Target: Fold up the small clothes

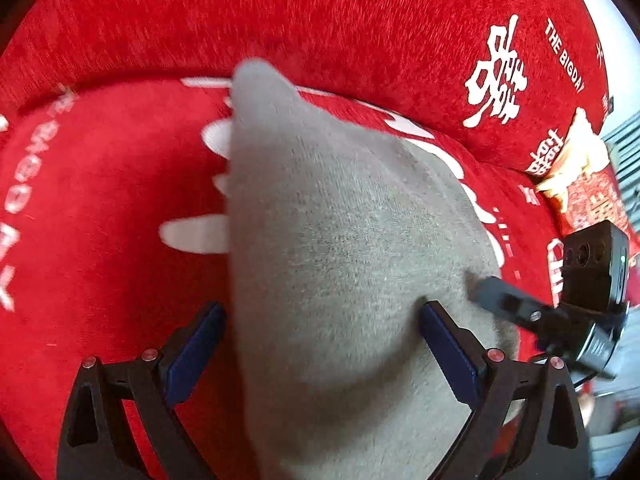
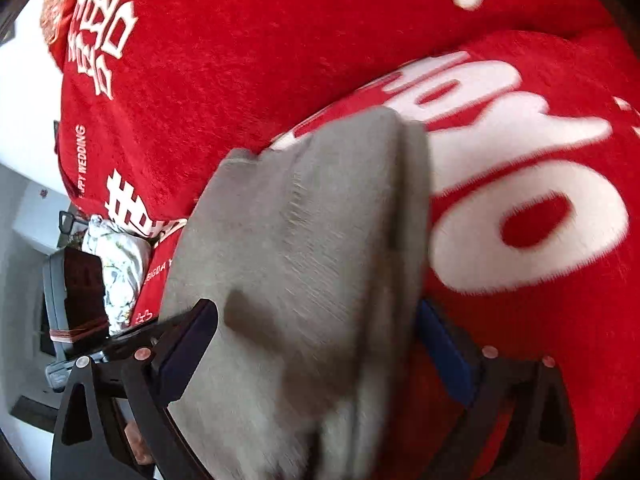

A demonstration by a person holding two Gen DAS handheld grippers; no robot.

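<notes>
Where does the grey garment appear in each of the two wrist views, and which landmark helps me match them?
Left wrist view: the grey garment fills the centre and bottom, between the open fingers of the left gripper; the right gripper's fingertip shows at its right edge.
Right wrist view: it runs from the centre to the bottom, between the open fingers of the right gripper.
Shared landmark: the red cover with white lettering underneath.

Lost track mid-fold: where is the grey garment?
In both wrist views the grey garment lies on the red sofa cover, between each gripper's open jaws.
</notes>
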